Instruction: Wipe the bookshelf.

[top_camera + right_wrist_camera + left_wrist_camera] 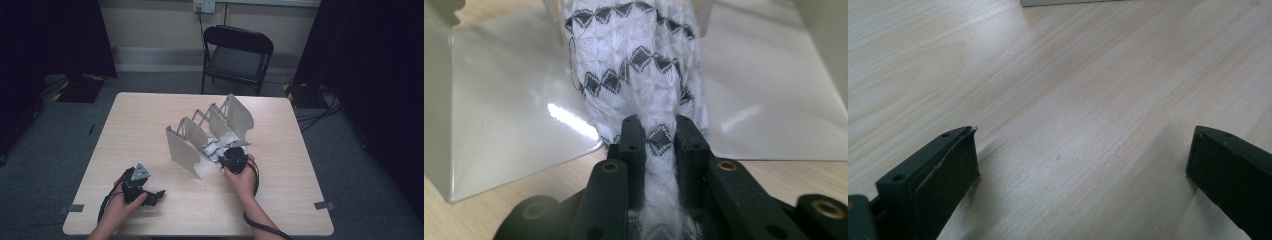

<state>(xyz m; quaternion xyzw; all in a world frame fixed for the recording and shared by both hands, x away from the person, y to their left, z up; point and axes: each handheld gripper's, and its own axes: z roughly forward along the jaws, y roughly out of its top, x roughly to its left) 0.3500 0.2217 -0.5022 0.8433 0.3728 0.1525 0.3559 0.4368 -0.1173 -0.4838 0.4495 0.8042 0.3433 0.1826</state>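
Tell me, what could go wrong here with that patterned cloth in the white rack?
1. The right hand-held gripper pinches only the cloth's bunched end, so it might slip free if pulled.
2. The rack stands loose on the table; tugging the cloth could drag or tip it.
3. The left hand-held gripper rests open, away from the rack, so nothing steadies it.

In the right gripper view, the white knitted cloth with black diamond patterns (644, 75) runs off the twelve o'clock edge, its lower end hidden between the black jaws. The pale glossy divider rack (509, 115) is cropped at nine and three o'clock. In the high view, the cloth's (212, 148) pattern is too small to read.
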